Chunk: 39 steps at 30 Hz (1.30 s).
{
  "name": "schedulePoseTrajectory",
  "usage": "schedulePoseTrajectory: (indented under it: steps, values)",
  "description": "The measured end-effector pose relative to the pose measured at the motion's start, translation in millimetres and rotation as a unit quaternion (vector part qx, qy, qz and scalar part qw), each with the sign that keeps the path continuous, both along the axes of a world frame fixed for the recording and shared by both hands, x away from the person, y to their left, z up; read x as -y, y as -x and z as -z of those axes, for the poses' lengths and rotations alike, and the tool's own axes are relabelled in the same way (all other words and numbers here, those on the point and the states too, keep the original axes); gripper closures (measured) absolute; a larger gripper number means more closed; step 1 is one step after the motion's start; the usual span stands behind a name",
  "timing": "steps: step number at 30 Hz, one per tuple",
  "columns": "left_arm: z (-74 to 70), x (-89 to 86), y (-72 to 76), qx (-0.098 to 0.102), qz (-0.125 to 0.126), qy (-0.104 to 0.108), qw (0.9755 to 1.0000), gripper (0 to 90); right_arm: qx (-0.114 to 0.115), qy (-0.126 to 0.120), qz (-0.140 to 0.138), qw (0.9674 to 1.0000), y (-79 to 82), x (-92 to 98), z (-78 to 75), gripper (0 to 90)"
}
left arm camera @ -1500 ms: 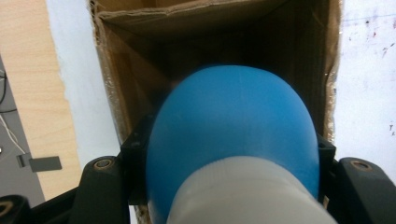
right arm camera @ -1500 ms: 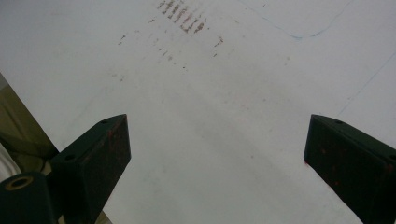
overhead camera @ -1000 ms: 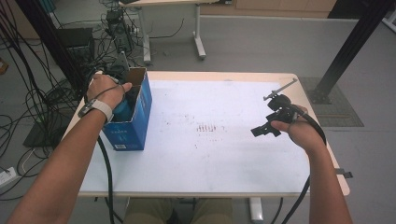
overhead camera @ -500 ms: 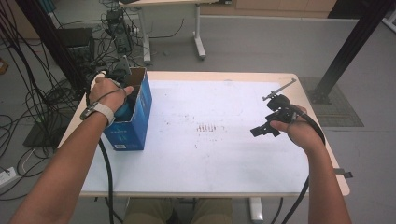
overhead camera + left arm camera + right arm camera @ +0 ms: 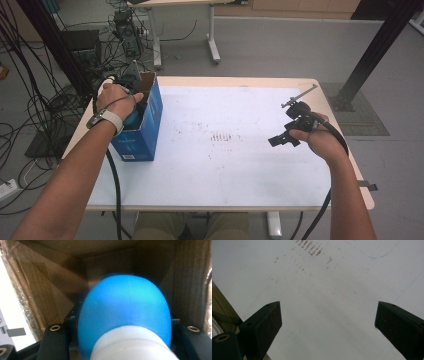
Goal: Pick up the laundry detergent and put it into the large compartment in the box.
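Left gripper clamps a blue bottle inside the box at far left; right gripper hangs wide open over the table.

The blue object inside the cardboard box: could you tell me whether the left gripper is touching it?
Touching: in the left gripper view, the blue object sits clamped between both black jaws inside the cardboard box.

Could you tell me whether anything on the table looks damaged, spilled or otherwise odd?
Nothing looks spilled or broken. The white table top carries a patch of reddish-brown scuff marks near its middle, which looks like wear. The blue cardboard box stands upright at the left edge, flaps open, with the left gripper holding a blue, white-capped object inside it.
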<state>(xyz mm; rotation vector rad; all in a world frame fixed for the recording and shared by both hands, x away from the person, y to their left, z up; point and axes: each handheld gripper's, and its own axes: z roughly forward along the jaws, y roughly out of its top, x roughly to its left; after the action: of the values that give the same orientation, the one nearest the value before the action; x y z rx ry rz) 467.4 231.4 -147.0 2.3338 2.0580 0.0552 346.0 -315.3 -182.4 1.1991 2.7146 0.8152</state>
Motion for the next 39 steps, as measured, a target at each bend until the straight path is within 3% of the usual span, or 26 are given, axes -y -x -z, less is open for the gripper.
schedulePoseTrajectory:
  steps: [39]
  values:
    - [0.8,-2.4,1.6,0.001,-0.002,0.003,1.0000,38.5,0.000,0.002,0.003,1.0000,1.9,-1.8,-3.2,7.1]
